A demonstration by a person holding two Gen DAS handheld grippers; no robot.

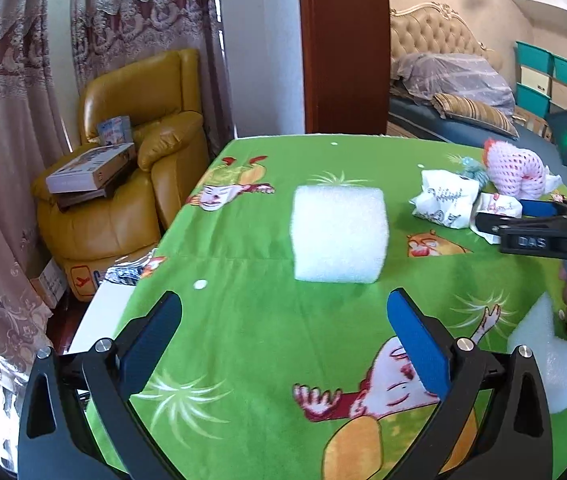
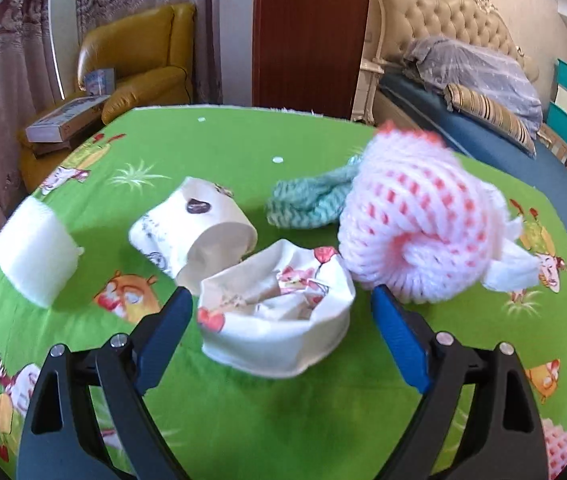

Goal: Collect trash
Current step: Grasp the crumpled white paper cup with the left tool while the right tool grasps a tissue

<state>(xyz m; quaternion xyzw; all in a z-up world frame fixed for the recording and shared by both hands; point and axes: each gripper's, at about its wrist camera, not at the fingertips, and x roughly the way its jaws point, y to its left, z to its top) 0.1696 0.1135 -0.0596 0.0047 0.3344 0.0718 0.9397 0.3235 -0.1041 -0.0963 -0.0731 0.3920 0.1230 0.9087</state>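
Crushed paper cup (image 2: 279, 320) is seen at the lower centre of the right wrist frame, lying on the green cloth (image 2: 243, 420) between the wide-open, empty jaws of the right gripper (image 2: 279, 314). Left gripper (image 1: 283, 316), also open and empty, is pointed at the foam block (image 1: 337, 234) further up the frame.

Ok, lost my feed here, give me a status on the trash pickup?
Both grippers open, empty. Right gripper straddles crushed paper cup, not pinched. Left gripper faces foam block. Nothing in the way.
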